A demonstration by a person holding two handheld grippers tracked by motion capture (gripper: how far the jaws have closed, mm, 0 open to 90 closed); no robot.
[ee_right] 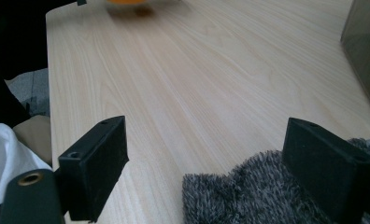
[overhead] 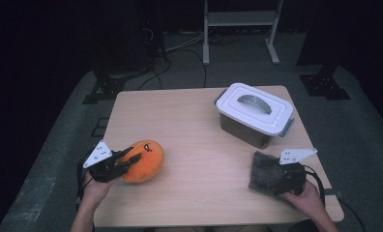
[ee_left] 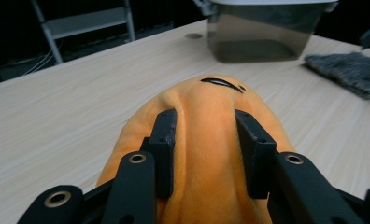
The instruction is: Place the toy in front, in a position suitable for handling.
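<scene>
On the pale wooden table (overhead: 199, 140), seen from the high view, the round orange plush toy with a stitched black face (overhead: 143, 161) lies at about eight o'clock, near the front left edge. The left gripper (overhead: 126, 160) pinches it from the seven o'clock side. In the left gripper view the two black jaws press into the toy (ee_left: 206, 140) and squeeze up a soft ridge of fabric between them, so the left gripper (ee_left: 206, 140) is clamped on the plush.

At about four o'clock lies a dark grey fuzzy cloth (overhead: 264, 171), with the right gripper (overhead: 276, 180) resting over its near edge. The right gripper view shows this gripper (ee_right: 202, 163) with its jaws spread wide apart. The cloth (ee_right: 248, 196) lies under the gap between them and by one jaw, and is not pinched.

At about one o'clock stands a smoky translucent rectangular plastic box with a white handled lid (overhead: 254, 112), well apart from both grippers.
</scene>
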